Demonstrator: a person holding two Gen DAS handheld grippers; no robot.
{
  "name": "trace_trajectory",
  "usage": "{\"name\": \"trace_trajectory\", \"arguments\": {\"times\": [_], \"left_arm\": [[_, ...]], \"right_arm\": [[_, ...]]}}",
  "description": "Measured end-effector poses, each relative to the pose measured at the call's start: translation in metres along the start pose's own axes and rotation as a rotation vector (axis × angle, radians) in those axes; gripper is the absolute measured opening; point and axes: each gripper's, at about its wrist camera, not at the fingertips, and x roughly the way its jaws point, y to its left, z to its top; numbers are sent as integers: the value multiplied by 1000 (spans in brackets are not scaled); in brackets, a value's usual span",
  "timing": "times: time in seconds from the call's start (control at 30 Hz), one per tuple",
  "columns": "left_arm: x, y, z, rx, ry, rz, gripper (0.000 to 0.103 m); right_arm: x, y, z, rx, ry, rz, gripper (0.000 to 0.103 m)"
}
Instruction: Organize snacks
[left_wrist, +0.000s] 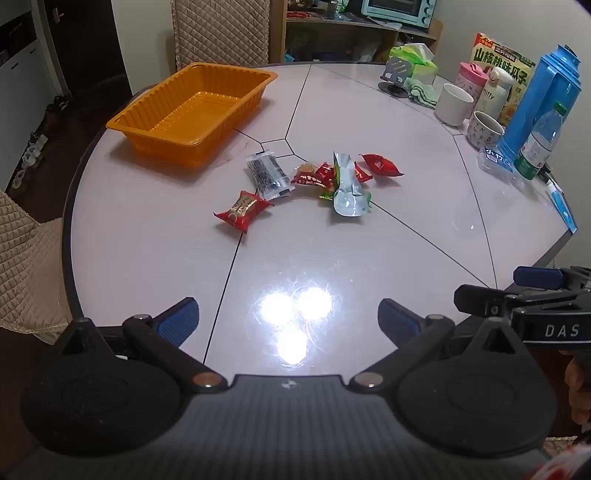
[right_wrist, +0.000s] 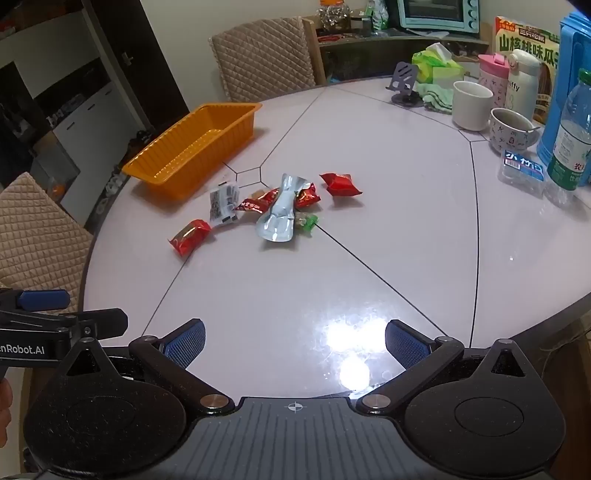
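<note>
While both sets of fingers are standing wide apart with nothing between them, the left gripper (left_wrist: 288, 319) and the right gripper (right_wrist: 295, 341) are hovering over the near edge of the table (left_wrist: 406, 122), tilted down toward the snacks.

From the left gripper's view, the snack packets are lying at about twelve o'clock, well apart from the fingertips. The nearest one is a red packet (left_wrist: 242, 210) at eleven o'clock, its long axis running from seven to one o'clock. Just beyond it a clear packet of dark bits (left_wrist: 267, 176) is lying, then a silver pouch (left_wrist: 345, 188) resting over small red wrappers (left_wrist: 314, 176), its long axis nearly twelve to six. A lone red packet (left_wrist: 380, 165) is sitting at one o'clock. The empty orange tray (left_wrist: 192, 110) is waiting at ten o'clock, beyond the pile, its long axis from seven to one.

I judge the left gripper the better placed for the nearest red packet and the tray, since both are lying on its side.

Readable writing: "DAS" on the right gripper's body in the left view, "enRobot.AI" on the left gripper's body in the right view, "miffy" on the white flask (left_wrist: 493, 92), and large Chinese characters on the yellow-green box (left_wrist: 517, 66).
</note>
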Motion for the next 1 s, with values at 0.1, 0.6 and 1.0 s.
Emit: {"name": "trace_trajectory", "arguments": {"times": [0.1, 0.6, 1.0], "left_arm": [[0, 0, 0, 3, -4, 4, 103], [0, -1, 0, 1, -3, 1, 103], [-1, 2, 2, 0, -2, 0, 103]], "right_arm": [[-1, 2, 0, -2, 3, 2, 103], [0, 0, 0, -4, 5, -1, 103], [0, 3, 1, -10, 5, -4, 103]]}}
